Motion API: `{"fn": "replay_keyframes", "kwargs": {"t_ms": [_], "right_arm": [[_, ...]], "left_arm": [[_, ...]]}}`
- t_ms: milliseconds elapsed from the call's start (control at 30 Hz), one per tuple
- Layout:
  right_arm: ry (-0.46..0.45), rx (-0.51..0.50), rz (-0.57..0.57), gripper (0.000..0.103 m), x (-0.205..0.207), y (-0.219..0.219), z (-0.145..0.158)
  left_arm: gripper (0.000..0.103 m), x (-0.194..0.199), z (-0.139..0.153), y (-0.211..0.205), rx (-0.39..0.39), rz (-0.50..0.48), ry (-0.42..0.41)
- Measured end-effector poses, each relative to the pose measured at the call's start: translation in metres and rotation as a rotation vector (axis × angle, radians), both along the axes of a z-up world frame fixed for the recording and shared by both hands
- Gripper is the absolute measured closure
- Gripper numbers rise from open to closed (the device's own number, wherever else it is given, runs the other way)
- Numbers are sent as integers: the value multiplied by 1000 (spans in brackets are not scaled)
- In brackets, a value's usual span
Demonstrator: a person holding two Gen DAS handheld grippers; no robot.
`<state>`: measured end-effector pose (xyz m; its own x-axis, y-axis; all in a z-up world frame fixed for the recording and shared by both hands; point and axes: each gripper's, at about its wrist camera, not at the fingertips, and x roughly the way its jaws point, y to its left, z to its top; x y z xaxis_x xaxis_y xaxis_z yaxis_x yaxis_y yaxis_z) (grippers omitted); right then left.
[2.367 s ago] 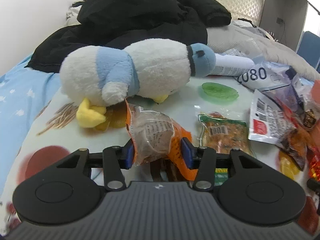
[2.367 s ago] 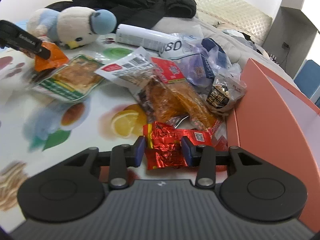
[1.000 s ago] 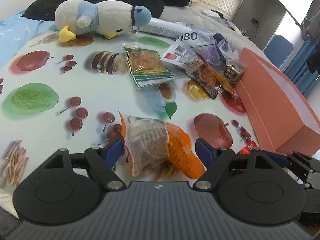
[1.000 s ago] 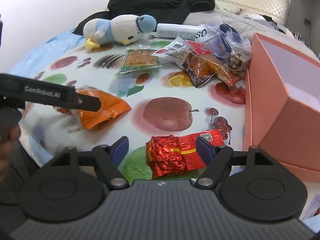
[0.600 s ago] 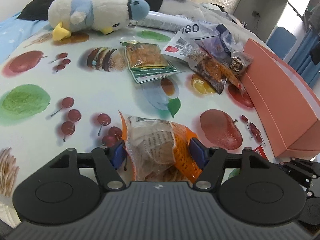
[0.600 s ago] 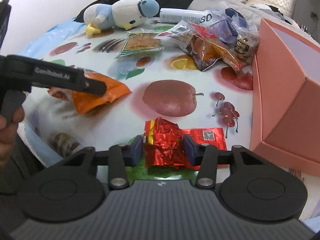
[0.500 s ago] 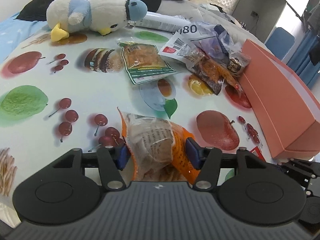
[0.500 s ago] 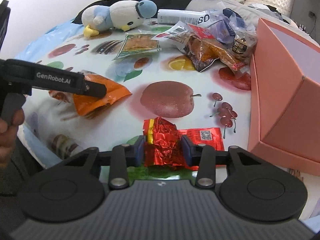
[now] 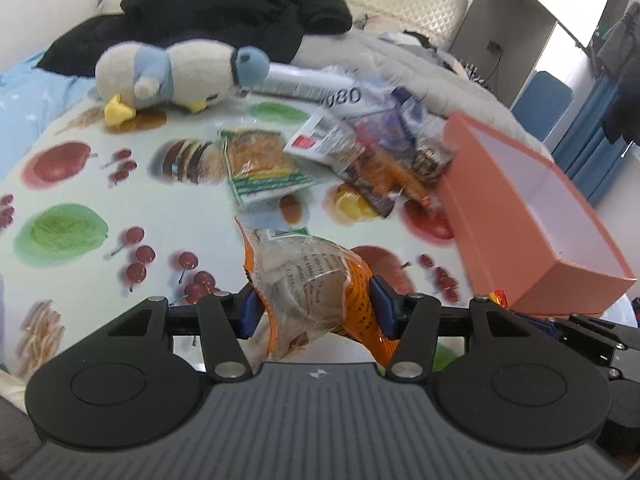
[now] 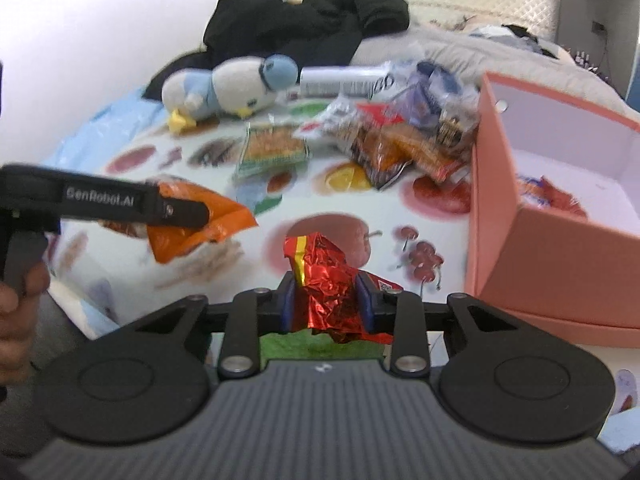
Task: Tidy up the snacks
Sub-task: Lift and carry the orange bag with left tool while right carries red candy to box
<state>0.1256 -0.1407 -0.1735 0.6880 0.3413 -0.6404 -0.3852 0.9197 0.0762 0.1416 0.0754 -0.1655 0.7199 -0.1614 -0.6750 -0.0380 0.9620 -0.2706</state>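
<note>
An orange and clear snack bag (image 9: 312, 280) is lifted off the fruit-print tablecloth (image 9: 80, 200), and my left gripper (image 9: 316, 308) is shut on it. It also shows from the side in the right wrist view, where the orange bag (image 10: 200, 220) hangs from the left gripper (image 10: 176, 210). A crumpled red foil snack packet (image 10: 324, 276) stands between the pads of my right gripper (image 10: 326, 304), whose jaws are closing and press on it. The open pink box (image 10: 540, 256) lies to the right with one snack (image 10: 548, 196) inside.
A pile of snack packets (image 9: 380, 160) and a green packet (image 9: 260, 164) lie mid-table beside the pink box (image 9: 576, 288). A plush penguin (image 9: 176, 76), a white tube (image 9: 296, 80) and a black jacket (image 9: 224, 12) are at the back. A person's hand (image 10: 16, 312) holds the left gripper.
Both grippers' jaws closed from wide apart onto their packets. Both then rose, lifting the orange bag and the red foil packet off the tablecloth.
</note>
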Motion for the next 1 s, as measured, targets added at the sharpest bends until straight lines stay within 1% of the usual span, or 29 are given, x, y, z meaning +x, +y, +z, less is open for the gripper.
{"fn": "replay_keyframes", "kwargs": {"t_ms": [167,367,600,733,1000], "right_arm": [[-41,44,-31,69,-14,-12,30],[-77,90,-65,69,-35,-28,65],[-127,112,-119,69,-62,-48,96],[-153,114,-169,69,-75,-65,107],[-178,118,-290,69,-98,-108,116]], "left_arm": [[42,-17,30,-11,-13,2,-15],[42,-37,63,-29,-16,-20,-37],[42,-54,90,-54,-27,-69,-65],[42,-60,100,-73,-31,-115,-76],[42,-61,110,-126,-51,-228,-91]]}}
